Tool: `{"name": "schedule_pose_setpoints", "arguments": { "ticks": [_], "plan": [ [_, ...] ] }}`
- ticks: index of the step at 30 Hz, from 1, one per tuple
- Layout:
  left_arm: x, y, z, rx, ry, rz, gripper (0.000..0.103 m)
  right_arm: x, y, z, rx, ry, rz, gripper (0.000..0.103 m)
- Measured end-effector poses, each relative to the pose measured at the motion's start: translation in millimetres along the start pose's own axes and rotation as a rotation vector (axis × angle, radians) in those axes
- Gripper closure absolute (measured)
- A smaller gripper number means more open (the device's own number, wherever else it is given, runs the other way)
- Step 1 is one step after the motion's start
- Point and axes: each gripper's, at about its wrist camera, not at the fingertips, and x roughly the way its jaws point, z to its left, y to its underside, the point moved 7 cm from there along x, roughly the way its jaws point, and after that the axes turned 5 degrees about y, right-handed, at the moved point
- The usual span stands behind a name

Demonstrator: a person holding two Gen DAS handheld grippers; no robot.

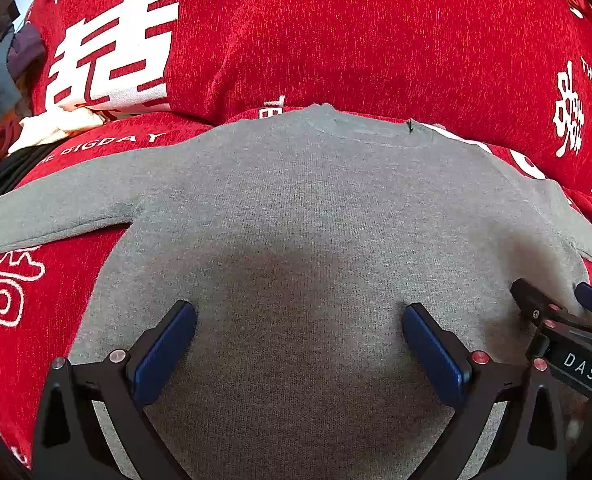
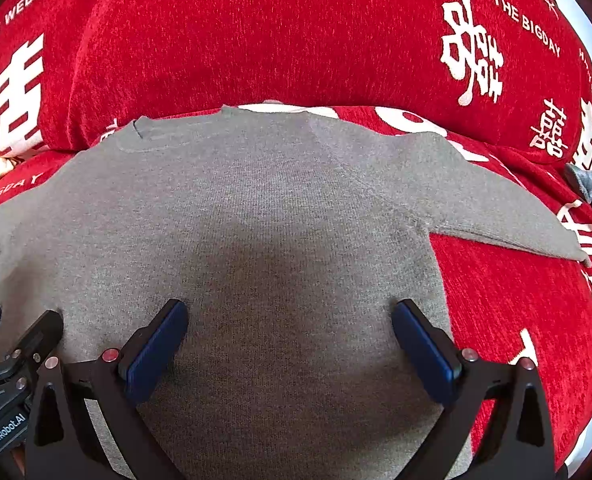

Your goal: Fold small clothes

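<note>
A small grey knit sweater (image 1: 296, 208) lies flat on a red sofa cover, neckline at the far side, both sleeves spread sideways. It also shows in the right wrist view (image 2: 256, 208). My left gripper (image 1: 299, 332) is open and empty, fingers above the sweater's lower body. My right gripper (image 2: 290, 330) is open and empty, over the lower body nearer the right side. The right gripper also shows at the right edge of the left wrist view (image 1: 559, 300). The left gripper shows at the left edge of the right wrist view (image 2: 20, 324).
The red sofa cover (image 1: 335, 32) with white lettering rises as a backrest behind the sweater. A cream cloth (image 1: 56, 124) lies at the far left. A grey cloth (image 2: 591, 188) lies at the far right of the seat.
</note>
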Motion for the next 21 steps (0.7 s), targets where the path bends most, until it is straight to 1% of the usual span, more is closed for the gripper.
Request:
{"name": "schedule_pose_setpoints", "arguments": {
  "ticks": [5,12,15,18,21],
  "plan": [
    [0.0,0.0,0.0,0.0,-0.001,0.0,0.0,-0.7,0.5,-1.6,-0.008,-0.01,0.003,0.001],
    [-0.8,-1.1,-0.4,0.003,-0.011,0.004,0.0,-0.2,0.2,1.0,-0.019,-0.003,0.005,0.001],
    [-0.7,-1.7,-0.7,0.004,-0.019,0.009,0.0,-0.7,0.8,-0.9,-0.006,-0.019,0.003,0.001],
    [-0.5,-3.3,-1.4,0.009,-0.035,0.023,0.0,-0.4,0.7,0.1,-0.02,-0.016,0.011,0.001],
    [-0.9,-5.8,-2.5,0.011,-0.051,0.056,0.0,0.0,-0.4,-0.6,-0.031,-0.03,0.03,0.001]
  ]
}}
